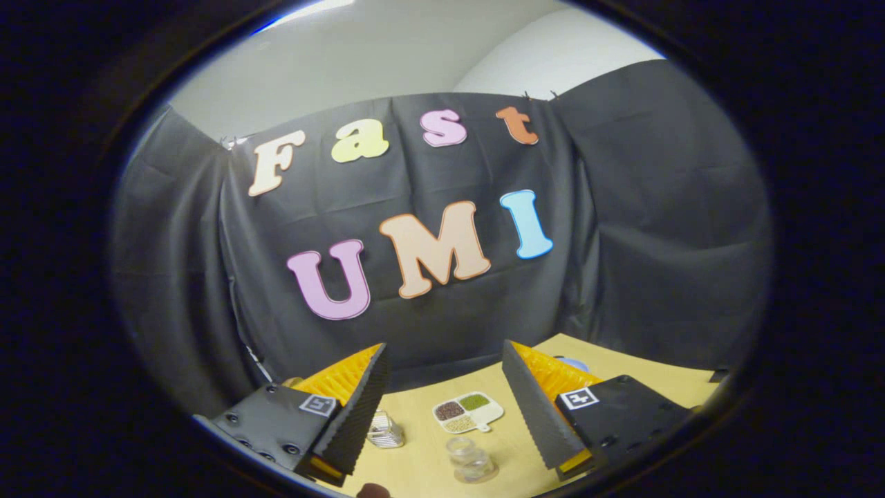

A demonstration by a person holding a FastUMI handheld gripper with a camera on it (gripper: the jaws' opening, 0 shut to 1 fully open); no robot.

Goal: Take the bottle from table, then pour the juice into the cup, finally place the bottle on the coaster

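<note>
Tool (442,408) hangs wide open and empty above the desk (622,366), and with the clear cup (472,460) below between my fingers and a dark cap (374,491), perhaps the bottle's, nearest me, I risk knocking either while descending.

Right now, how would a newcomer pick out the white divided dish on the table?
Start at the tan table below the black cloth wall. Between the open tongs, past a clear glass cup, lies the dish. It alone is white, with compartments of dark, green and pale grains; the ribbed jar beside it is clear.
</note>
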